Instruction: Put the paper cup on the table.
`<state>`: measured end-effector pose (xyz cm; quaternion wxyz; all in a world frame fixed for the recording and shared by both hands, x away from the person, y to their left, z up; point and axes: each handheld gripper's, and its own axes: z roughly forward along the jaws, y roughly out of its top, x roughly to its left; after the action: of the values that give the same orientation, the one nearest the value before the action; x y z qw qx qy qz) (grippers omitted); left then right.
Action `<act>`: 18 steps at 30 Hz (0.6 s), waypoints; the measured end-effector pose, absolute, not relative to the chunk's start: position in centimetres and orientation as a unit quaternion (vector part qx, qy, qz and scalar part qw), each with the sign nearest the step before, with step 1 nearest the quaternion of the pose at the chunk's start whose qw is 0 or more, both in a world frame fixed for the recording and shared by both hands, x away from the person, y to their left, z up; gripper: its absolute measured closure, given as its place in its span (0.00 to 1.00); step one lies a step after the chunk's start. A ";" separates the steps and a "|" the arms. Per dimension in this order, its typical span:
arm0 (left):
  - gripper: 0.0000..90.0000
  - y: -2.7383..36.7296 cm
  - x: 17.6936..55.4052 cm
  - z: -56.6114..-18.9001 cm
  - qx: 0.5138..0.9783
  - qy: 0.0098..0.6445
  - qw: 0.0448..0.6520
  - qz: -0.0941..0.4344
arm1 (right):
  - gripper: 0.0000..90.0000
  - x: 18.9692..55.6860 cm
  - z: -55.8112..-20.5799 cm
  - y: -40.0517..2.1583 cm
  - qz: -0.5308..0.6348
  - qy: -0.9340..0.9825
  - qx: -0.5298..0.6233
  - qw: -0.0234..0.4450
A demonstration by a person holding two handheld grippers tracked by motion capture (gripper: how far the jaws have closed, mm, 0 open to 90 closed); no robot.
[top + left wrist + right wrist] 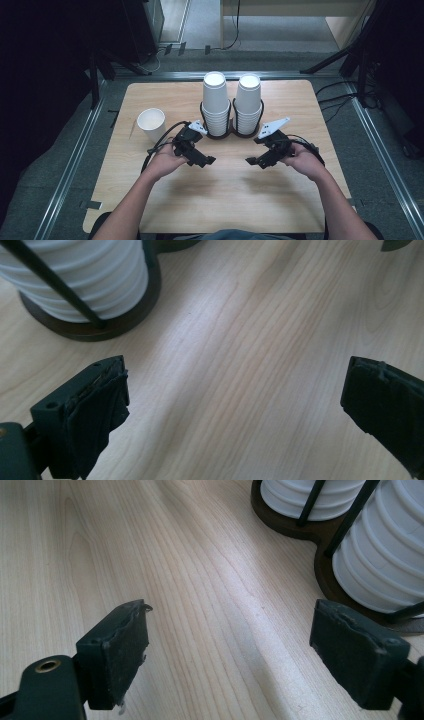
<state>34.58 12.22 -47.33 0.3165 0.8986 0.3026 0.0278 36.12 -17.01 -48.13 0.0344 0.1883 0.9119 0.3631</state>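
Observation:
Two stacks of white paper cups, one on the left (215,102) and one on the right (248,103), stand upside down in a dark double holder (233,134) at the table's back middle. A single white cup (151,123) stands upright at the left. My left gripper (209,161) hovers low over the wood in front of the left stack, open and with nothing in it; its pads (97,412) frame bare table, with the cup stack (85,277) up left. My right gripper (251,161) mirrors it on the right, open with nothing in it, the holder (320,535) up right of its pads (122,650).
The light wooden table (225,200) has a rounded front edge near the person. Dark floor, metal rails (70,165) and tripod legs (345,55) surround it. Cables trail from both grippers.

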 end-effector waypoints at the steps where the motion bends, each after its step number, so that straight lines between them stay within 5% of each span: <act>1: 0.00 12.1 34.5 -47.5 0.897 0.305 0.318 0.033 | 0.17 36.1 -48.1 -17.0 0.363 0.912 0.189 0.034; 18: 0.00 9.3 34.2 -47.9 0.902 0.272 0.328 0.072 | 0.17 35.5 -48.2 -17.3 0.361 0.912 0.189 0.038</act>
<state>34.19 9.30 -47.85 0.3283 0.9017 0.2719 0.0724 35.51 -17.28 -48.17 0.0379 0.1886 0.9125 0.3611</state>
